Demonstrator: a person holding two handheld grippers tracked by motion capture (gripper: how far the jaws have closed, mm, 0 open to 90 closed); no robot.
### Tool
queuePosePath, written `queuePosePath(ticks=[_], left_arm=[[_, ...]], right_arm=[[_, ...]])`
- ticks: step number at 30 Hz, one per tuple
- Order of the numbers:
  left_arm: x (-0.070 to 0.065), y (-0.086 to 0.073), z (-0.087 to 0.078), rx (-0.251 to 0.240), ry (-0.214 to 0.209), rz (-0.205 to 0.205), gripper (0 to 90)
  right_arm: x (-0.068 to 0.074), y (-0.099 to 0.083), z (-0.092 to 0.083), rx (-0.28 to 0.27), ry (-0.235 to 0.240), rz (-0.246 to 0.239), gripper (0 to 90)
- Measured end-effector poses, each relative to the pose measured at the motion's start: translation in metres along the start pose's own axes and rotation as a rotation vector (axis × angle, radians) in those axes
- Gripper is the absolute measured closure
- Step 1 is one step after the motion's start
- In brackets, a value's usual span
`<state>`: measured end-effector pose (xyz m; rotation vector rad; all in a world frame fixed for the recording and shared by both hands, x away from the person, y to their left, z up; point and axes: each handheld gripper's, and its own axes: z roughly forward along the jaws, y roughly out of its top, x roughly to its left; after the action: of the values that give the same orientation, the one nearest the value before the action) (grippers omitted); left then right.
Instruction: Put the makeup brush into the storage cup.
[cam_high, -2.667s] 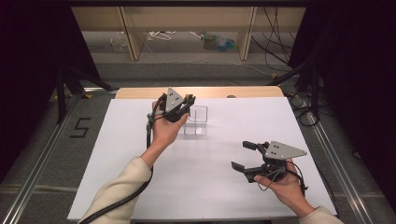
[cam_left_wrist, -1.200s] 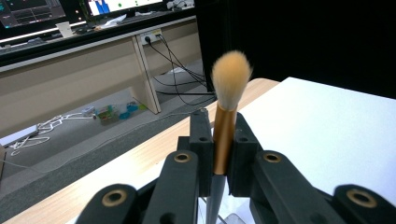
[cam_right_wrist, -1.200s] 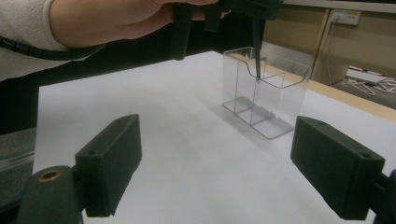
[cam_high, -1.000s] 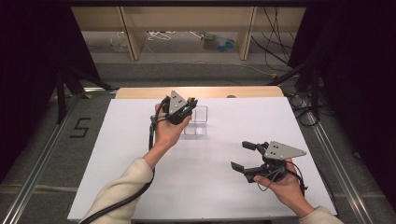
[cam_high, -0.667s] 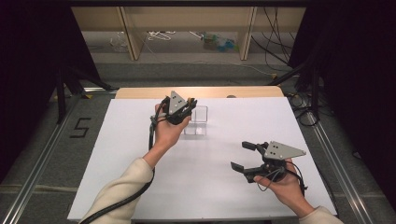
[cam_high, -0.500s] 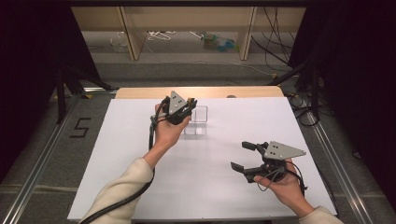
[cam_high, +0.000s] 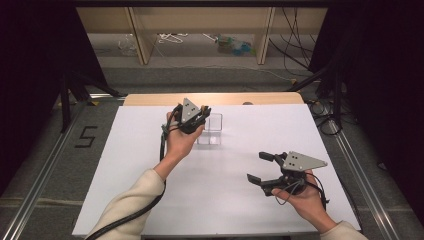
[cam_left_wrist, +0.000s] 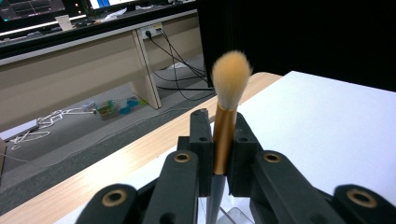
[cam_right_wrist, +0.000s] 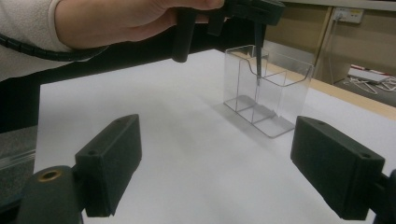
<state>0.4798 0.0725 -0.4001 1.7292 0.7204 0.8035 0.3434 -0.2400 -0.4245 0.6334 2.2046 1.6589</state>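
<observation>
your left tool (cam_left_wrist: 219, 154) is clamped on a makeup brush (cam_left_wrist: 227, 107), jaws pressed tight on the gold ferrule, with the tan bristles sticking up past the jaw tips in the left gripper view. from the high view, that left tool (cam_high: 190, 117) sits raised at the far side of the white table (cam_high: 150, 165), right beside the clear plastic holder (cam_high: 211, 129). in the right gripper view you can see the brush's thin dark handle (cam_right_wrist: 258, 51) pointing straight down into the holder (cam_right_wrist: 264, 91), inside the rear compartment, its tip below the rim but clear of the floor of the box. the holder stands upright on the table, divided into compartments, with an open low front.

your right tool (cam_high: 270, 172) is down at the near right of the table, held in your hand, well apart from the holder. its jaws stand wide apart with nothing between them; in the right gripper view the two black pads (cam_right_wrist: 112, 163) frame the holder from a distance. wooden table edge (cam_high: 215, 98) runs along the far side, beyond the white sheet.
</observation>
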Motion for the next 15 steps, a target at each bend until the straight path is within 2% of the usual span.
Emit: queuePosePath(ticks=[15], left_arm=[[0.0011, -0.0030, 0.0017, 0.007, 0.008, 0.014, 82.8]], right_arm=[[0.0002, -0.0001, -0.0001, 0.003, 0.003, 0.002, 17.3]])
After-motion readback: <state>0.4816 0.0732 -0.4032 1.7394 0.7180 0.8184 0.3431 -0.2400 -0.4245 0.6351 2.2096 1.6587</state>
